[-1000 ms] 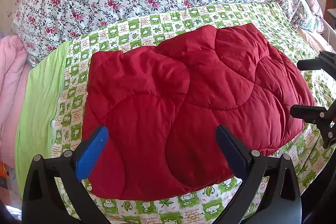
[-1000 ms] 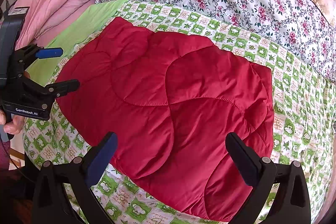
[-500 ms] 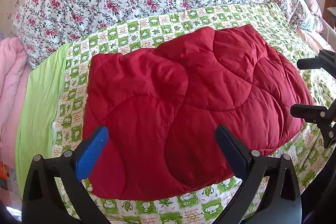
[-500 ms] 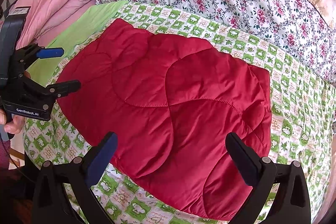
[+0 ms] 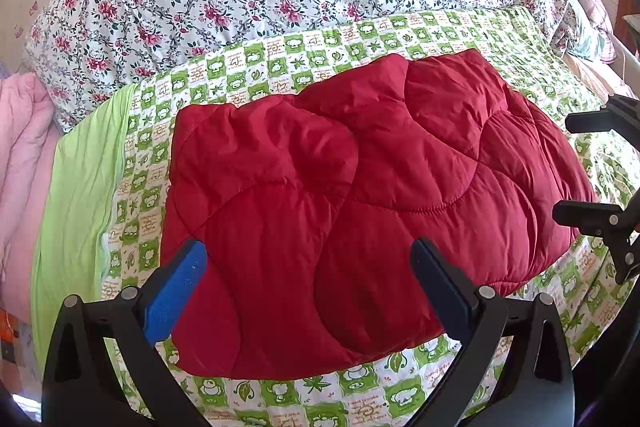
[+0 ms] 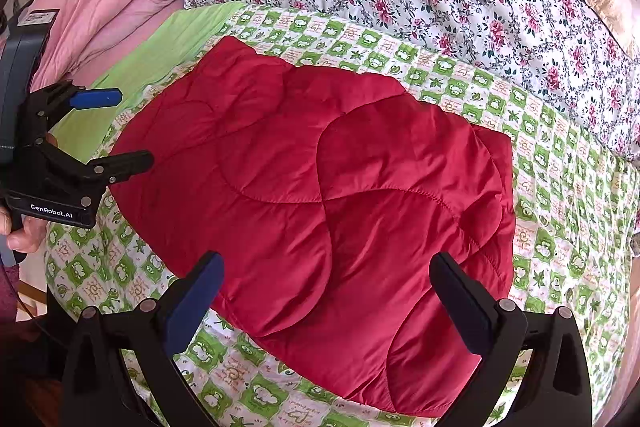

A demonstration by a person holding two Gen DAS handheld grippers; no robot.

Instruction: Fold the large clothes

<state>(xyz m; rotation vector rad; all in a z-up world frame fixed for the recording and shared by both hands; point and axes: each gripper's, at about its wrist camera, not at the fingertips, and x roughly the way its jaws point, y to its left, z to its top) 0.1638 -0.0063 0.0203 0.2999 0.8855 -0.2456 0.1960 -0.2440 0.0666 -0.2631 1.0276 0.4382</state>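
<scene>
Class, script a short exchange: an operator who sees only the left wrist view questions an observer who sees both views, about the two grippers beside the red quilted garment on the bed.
Operator: What is holding my left gripper? I see only its fingers.
Observer: A hand grips its body, to the left of the red quilted garment.
Operator: Any marking on that body?
Observer: Yes, a white label reads GenRobot.AI.
Operator: The right gripper shows me two black fingers. Any pads?
Observer: One finger carries a blue pad; the gripper is open and holds nothing.
</scene>
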